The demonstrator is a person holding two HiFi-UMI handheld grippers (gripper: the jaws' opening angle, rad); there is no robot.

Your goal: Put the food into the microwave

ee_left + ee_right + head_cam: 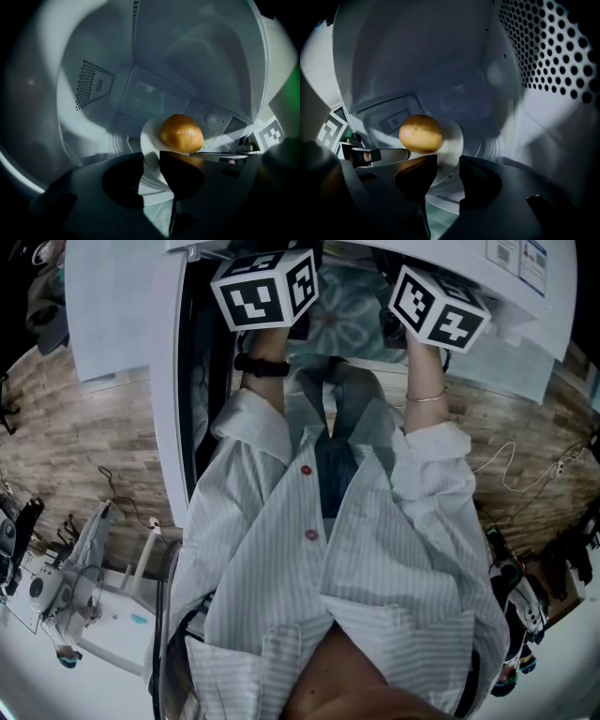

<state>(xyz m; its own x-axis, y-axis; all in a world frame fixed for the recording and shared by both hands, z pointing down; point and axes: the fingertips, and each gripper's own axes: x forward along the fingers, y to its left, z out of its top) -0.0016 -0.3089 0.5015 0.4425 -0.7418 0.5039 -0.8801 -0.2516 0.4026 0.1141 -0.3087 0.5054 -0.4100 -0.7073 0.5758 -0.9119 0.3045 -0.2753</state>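
Nearest the lens in the left gripper view: the two dark jaws of the left gripper [151, 161], spread apart, with the near rim of a white round plate [150, 136] showing in the gap and neither pad seen pressing on it. Sitting on that plate, toward its far side: the food [182, 133], a smooth golden-brown rounded lump. Under the plate, a ringed round turntable [118, 141]. All round the plate, the pale inner walls of a white microwave oven [187, 51], so plate and food both inside the cavity. Behind the plate and off to its left, a dark patch of small vent holes [93, 84]. Across the plate, the square-marked cube [272, 133] of the other gripper.

Same plate from the opposite side in the right gripper view: right gripper [448, 164] with jaws likewise parted, plate rim lying in the gap, pads clear of it as far as can be seen. Food just above the left-hand jaw, near the plate's middle. Right of the plate, a cavity wall [553, 56] pierced with rows of round holes.

From the head view, a white pin-striped shirt [375, 577] filling the lower frame, both forearms stretched toward the oven that holds the plate, a black band [262, 366] on the left wrist, a thin bracelet [427, 397] on the right. Brown wood-plank floor [84, 446] to either side.
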